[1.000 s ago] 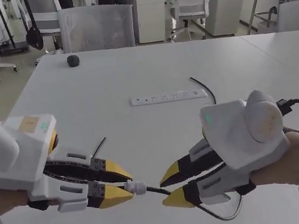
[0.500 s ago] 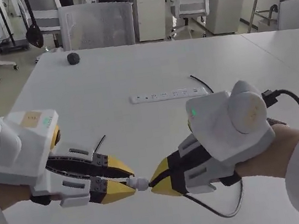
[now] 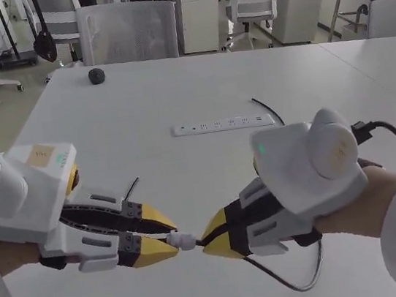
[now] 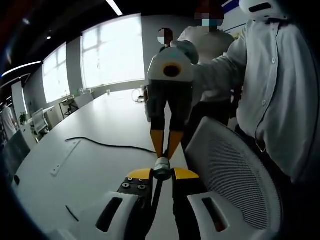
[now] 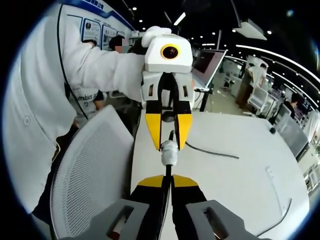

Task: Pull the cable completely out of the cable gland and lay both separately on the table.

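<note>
1. Centrally, the white cable gland point(image 3: 183, 240) was held in the air between the two grippers, low in the head view and above the near part of the white surface point(image 3: 175, 92).
2. On its one side, the left gripper point(image 3: 171, 241) had its yellow fingers pressed onto the gland. The right gripper view showed them flanking its body from both sides.
3. From the gland's other end, the black cable point(image 5: 168, 171) ran straight into the right gripper point(image 3: 208, 240). That gripper's fingers were pinched together on the cable just beside the gland, so only a short stretch of cable lay bare between the two sets of fingertips.
4. The cable sat in the gland, not pulled free, and neither of them lay on the surface.
5. Behind the right gripper, the cable hung in a loose loop below the person's hand and curved back up toward the wrist.
6. Just beyond the left gripper, a thin black strand point(image 3: 131, 189) showed against the surface; whether it was the cable's other end could not be told.
7. Farther off, a white power strip point(image 3: 215, 126) lay across the middle of the surface, with a black cord point(image 3: 267, 111) leading away from its right end.
8. Near the far edge sat a small dark round object point(image 3: 96, 75), and a grey mesh chair point(image 3: 126, 33) stood behind it.
</note>
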### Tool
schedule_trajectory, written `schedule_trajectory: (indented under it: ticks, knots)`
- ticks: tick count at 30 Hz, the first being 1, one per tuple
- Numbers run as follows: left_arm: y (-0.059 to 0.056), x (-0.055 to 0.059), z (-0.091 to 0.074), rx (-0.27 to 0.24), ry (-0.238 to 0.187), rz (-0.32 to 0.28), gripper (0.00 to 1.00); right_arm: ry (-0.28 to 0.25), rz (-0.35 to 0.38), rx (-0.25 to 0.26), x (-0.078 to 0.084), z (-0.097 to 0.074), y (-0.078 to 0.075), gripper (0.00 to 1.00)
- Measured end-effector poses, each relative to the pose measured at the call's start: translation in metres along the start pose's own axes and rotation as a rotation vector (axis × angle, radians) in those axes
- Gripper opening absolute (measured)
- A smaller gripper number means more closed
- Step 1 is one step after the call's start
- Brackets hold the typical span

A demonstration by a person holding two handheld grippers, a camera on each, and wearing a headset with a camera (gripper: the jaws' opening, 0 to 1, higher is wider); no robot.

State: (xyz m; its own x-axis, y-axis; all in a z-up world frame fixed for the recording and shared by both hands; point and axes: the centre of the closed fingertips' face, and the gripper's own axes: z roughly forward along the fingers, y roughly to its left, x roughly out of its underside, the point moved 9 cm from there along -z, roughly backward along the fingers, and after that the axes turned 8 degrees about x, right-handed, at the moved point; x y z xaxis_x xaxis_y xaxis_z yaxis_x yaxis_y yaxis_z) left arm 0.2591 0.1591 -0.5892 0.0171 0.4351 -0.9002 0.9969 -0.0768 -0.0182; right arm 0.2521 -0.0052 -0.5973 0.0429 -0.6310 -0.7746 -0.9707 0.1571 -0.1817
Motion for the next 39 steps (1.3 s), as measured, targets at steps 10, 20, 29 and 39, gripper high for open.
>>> schedule_trajectory:
  ticks: [10, 20, 29, 39]
  knots:
    - [0.0, 0.002, -0.001, -0.002, 0.001, -0.004, 0.14, 0.052, 0.028, 0.004, 0.029, -0.003, 0.003, 0.0]
    - [0.0, 0.003, -0.001, -0.007, 0.0, -0.007, 0.14, 0.125, 0.062, 0.015, 0.064, -0.003, 0.004, 0.0]
    - [0.0, 0.004, -0.002, -0.011, -0.001, -0.012, 0.14, 0.189, 0.092, 0.026, 0.094, -0.004, 0.002, 0.0]
    - [0.001, 0.005, -0.002, -0.014, -0.002, -0.012, 0.14, 0.259, 0.115, 0.03, 0.124, -0.003, 0.001, 0.0]
